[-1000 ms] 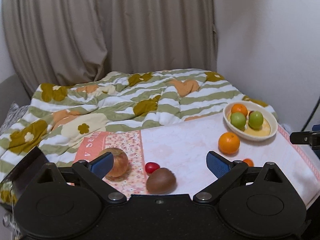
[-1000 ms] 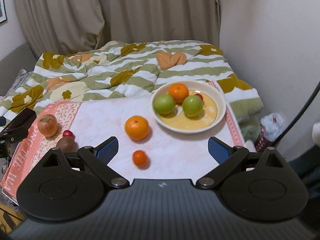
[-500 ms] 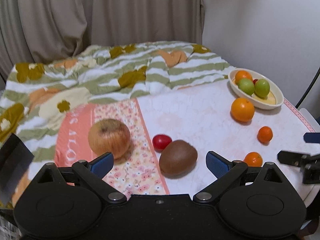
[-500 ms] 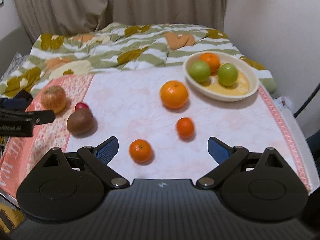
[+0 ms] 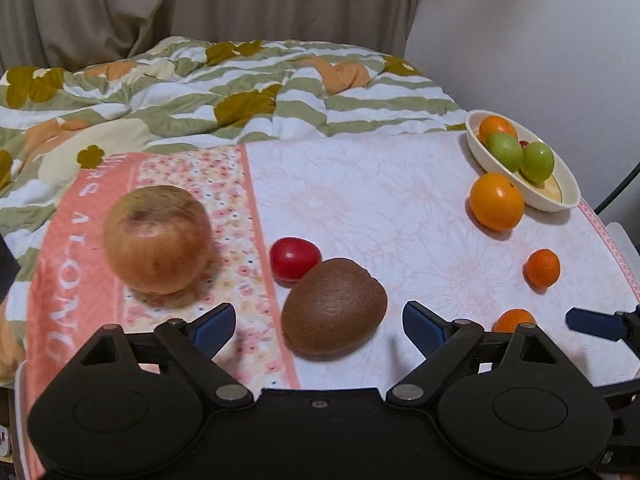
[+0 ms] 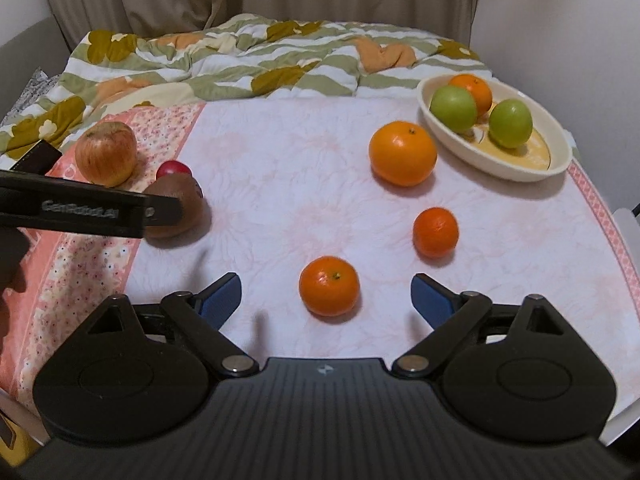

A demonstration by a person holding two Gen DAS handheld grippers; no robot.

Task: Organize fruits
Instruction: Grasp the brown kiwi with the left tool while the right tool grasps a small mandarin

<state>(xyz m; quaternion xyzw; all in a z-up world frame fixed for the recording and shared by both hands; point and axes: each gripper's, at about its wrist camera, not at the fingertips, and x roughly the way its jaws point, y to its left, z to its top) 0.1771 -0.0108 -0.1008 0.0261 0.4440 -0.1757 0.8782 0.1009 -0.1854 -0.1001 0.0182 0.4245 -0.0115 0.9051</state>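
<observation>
My left gripper [image 5: 318,326] is open and empty, low over the table, with a brown kiwi [image 5: 334,306] just ahead between its fingers. A red tomato [image 5: 295,257] and an apple [image 5: 157,239] lie beyond. My right gripper [image 6: 326,298] is open and empty, with a small mandarin [image 6: 329,286] between its fingertips. Another mandarin [image 6: 436,232] and a big orange [image 6: 403,153] lie farther on. A cream bowl [image 6: 496,160] at the far right holds two green fruits and an orange. The left gripper's finger [image 6: 92,210] covers part of the kiwi [image 6: 180,204] in the right wrist view.
The table carries a pink and white floral cloth [image 5: 360,208]. A bed with a green striped quilt [image 5: 240,92] lies behind it, with curtains and a white wall [image 5: 540,40] beyond. The table's right edge [image 6: 608,216] runs close to the bowl.
Both grippers have moved forward and down towards the table. The kiwi and the near mandarin now sit close between the open fingers. No fruit has moved.
</observation>
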